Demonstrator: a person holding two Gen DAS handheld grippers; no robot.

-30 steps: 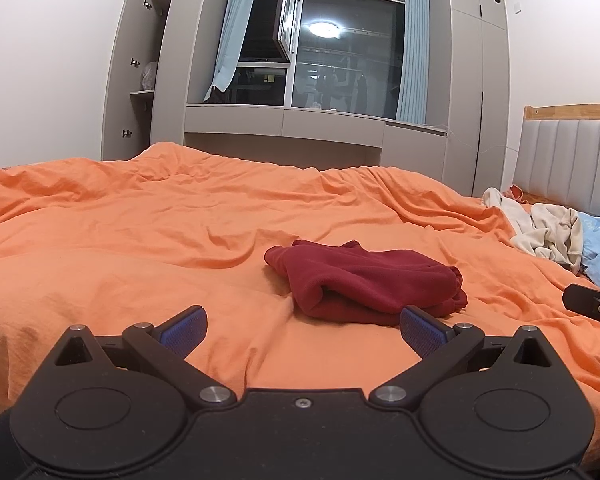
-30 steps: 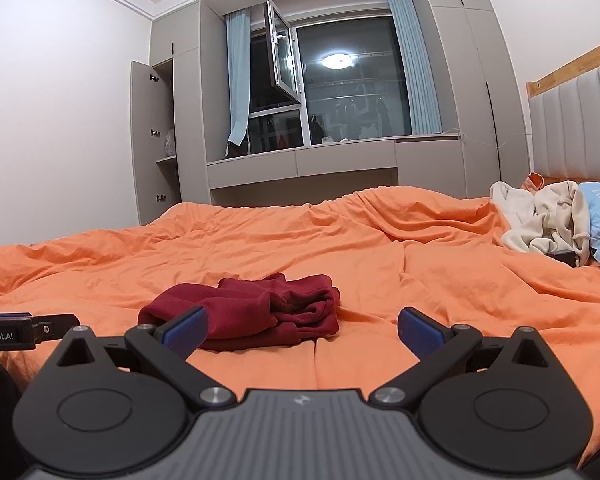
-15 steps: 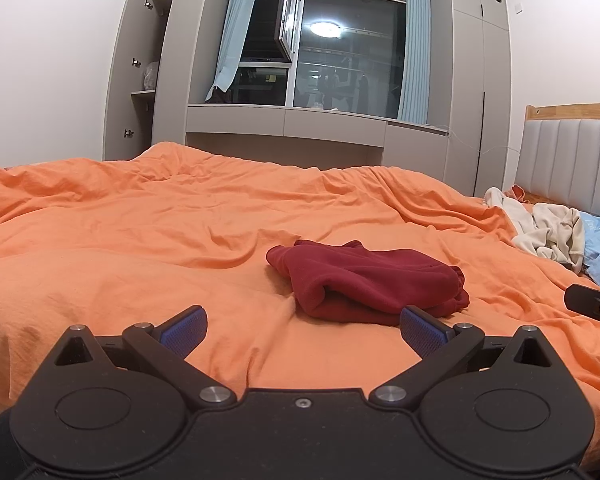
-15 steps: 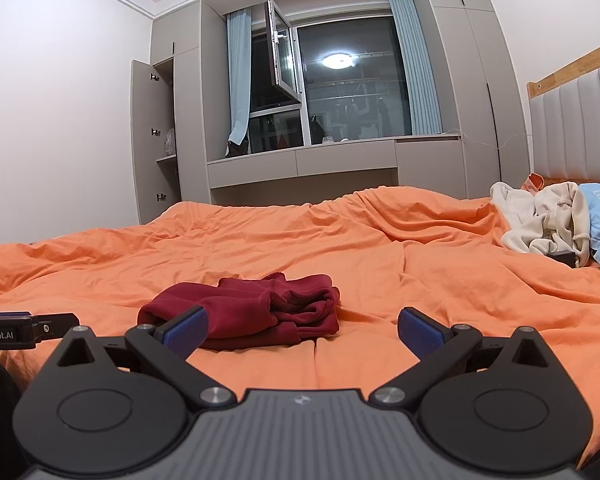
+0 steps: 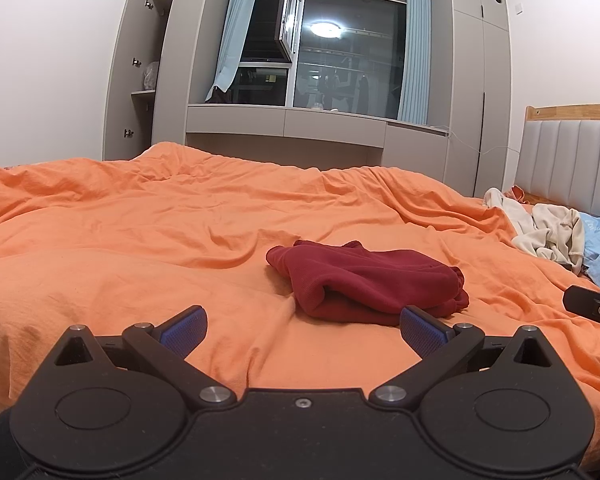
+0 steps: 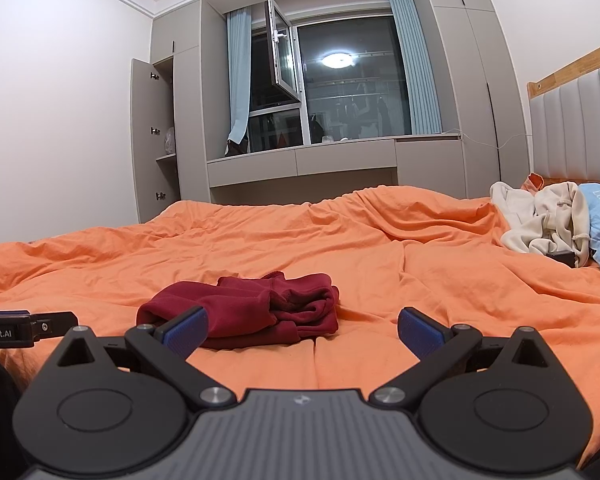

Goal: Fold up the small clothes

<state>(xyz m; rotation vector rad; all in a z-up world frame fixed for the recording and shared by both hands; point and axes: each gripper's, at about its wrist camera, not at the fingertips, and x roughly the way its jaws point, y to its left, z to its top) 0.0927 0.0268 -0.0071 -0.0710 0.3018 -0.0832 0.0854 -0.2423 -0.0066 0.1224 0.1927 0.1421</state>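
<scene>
A dark red garment [image 5: 368, 280] lies folded in a compact bundle on the orange duvet [image 5: 140, 248]. It also shows in the right wrist view [image 6: 248, 308]. My left gripper [image 5: 302, 330] is open and empty, just short of the bundle, to its left. My right gripper [image 6: 302, 330] is open and empty, short of the bundle, to its right. Each gripper's tip shows at the edge of the other's view: the right one [image 5: 592, 306], the left one [image 6: 24, 328].
A pile of cream and light blue clothes [image 6: 556, 224] lies at the far right by the grey padded headboard [image 6: 572, 128]. Grey cabinets [image 5: 156, 92] and a window [image 5: 340, 64] stand beyond the bed. The duvet is wrinkled all over.
Almost nothing. The left wrist view has shifted very slightly; the red bundle and both open grippers stay where they were.
</scene>
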